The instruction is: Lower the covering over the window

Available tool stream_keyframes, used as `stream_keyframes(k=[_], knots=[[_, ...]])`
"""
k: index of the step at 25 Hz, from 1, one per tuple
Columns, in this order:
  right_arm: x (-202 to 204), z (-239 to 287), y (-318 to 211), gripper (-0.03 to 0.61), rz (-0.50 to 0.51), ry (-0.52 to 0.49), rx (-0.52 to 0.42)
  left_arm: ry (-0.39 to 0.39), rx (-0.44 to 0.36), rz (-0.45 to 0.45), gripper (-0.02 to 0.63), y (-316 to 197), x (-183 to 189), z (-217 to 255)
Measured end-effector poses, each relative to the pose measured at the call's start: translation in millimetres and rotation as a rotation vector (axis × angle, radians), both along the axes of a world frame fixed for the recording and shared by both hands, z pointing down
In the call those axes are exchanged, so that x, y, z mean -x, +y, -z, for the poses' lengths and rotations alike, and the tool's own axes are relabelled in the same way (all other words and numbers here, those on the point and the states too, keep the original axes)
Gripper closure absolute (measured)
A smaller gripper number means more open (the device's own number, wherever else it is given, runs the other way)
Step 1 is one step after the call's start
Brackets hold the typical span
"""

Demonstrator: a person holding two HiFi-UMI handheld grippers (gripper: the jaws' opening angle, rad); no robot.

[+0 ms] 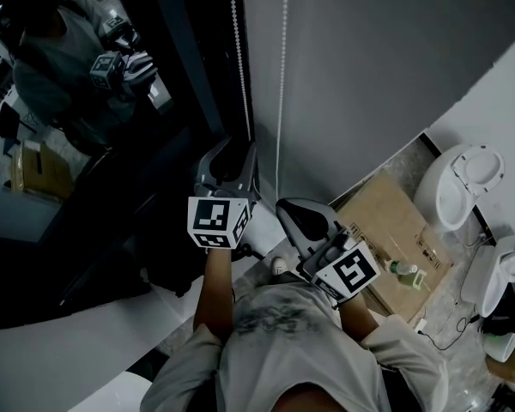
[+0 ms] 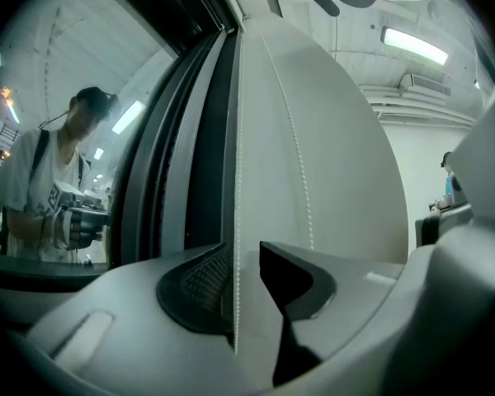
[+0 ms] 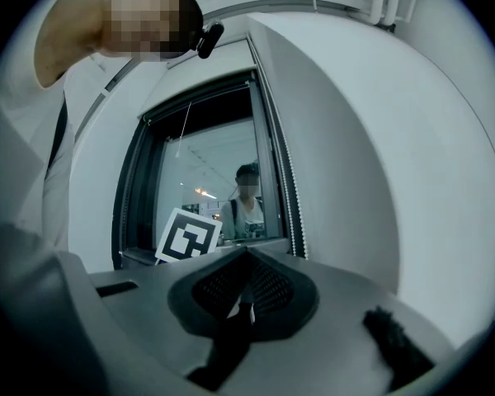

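1. Jaws of the left gripper (image 2: 244, 252) stand partly open. One strand of the bead chain (image 2: 236, 172) runs down through the gap, close to the left pad. Neither pad presses on it, so nothing is gripped.
2. Jaws of the right gripper (image 3: 247, 258) are closed tip to tip, and I can make out nothing between them. In the head view it sits beside the left gripper and further back from the window.
3. The chain's second strand hangs just to the right of the first. Both lie against the pale wall (image 3: 355, 180), right beside the dark window frame (image 3: 268, 155).
4. The window glass (image 3: 206, 180) is bare over all that shows, and it reflects the person and a marker cube. The covering itself cannot be made out; I judge it is drawn up at the top of the frame.
5. As I read it, the lowering is barely started, if at all. What is left is to close the left jaws on the strand and draw the chain until the covering comes down over the glass. Which strand lowers it cannot be told from here.
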State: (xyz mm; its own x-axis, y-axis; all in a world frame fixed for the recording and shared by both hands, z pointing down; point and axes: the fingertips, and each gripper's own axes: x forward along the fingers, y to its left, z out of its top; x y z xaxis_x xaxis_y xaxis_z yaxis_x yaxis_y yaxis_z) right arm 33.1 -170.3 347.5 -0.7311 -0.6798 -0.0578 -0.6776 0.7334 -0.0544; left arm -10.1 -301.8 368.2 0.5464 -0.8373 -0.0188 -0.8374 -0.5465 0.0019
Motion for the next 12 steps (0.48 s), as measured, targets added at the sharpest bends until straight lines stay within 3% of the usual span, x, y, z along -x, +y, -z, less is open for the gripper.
stream_keyframes(k=[12], knots=[[-6.3,1.5,-3.9,0.563,-0.006,-0.007,0.002,-0.01,-0.005,-0.011,0.483,-14.4,-13.9,0.3]])
